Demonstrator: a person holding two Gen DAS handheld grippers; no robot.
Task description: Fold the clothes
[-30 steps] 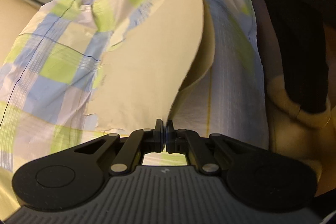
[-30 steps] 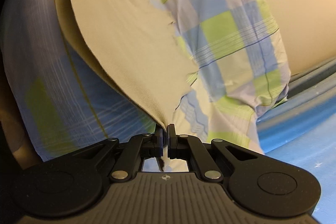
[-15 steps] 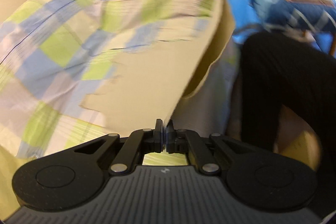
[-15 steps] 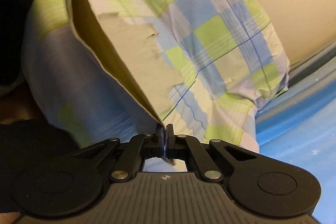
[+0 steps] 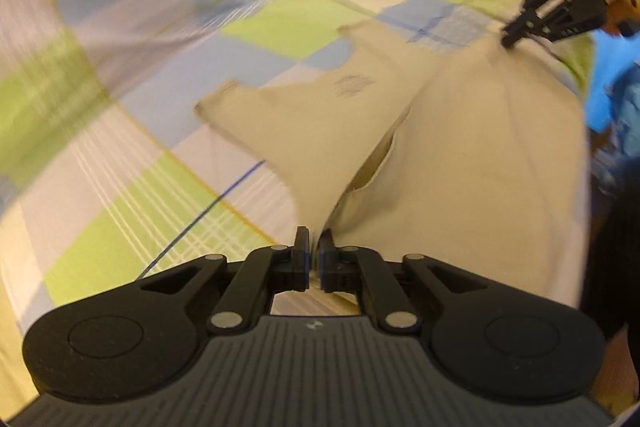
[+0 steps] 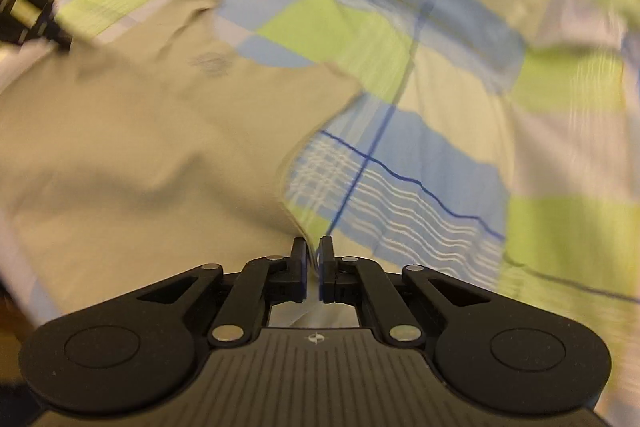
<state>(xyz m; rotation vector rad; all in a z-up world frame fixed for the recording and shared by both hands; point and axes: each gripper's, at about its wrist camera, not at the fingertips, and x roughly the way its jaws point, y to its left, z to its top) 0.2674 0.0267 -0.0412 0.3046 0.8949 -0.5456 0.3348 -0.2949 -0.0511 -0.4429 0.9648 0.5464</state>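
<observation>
Nearest, the left gripper point(image 5: 314, 251) and right gripper point(image 6: 314, 257) are each pinched onto a bottom corner of the beige shirt point(image 5: 460, 155), which is spread over the checked bedsheet point(image 6: 460, 75). The laying-flat step looks underway; next comes lowering the hem and releasing.

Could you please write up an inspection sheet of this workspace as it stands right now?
Surface: checked bedsheet, blue, green and white, wrinkled.
Job's things: beige garment spread over the sheet, one small grey print visible.
Clutter: nothing seen.
Grippers: left gripper pinches one garment edge; right gripper pinches another; jaws nearly closed on cloth.
Cables: nothing clearly seen.
Surroundings: blue area beyond the sheet; images motion-blurred.
</observation>
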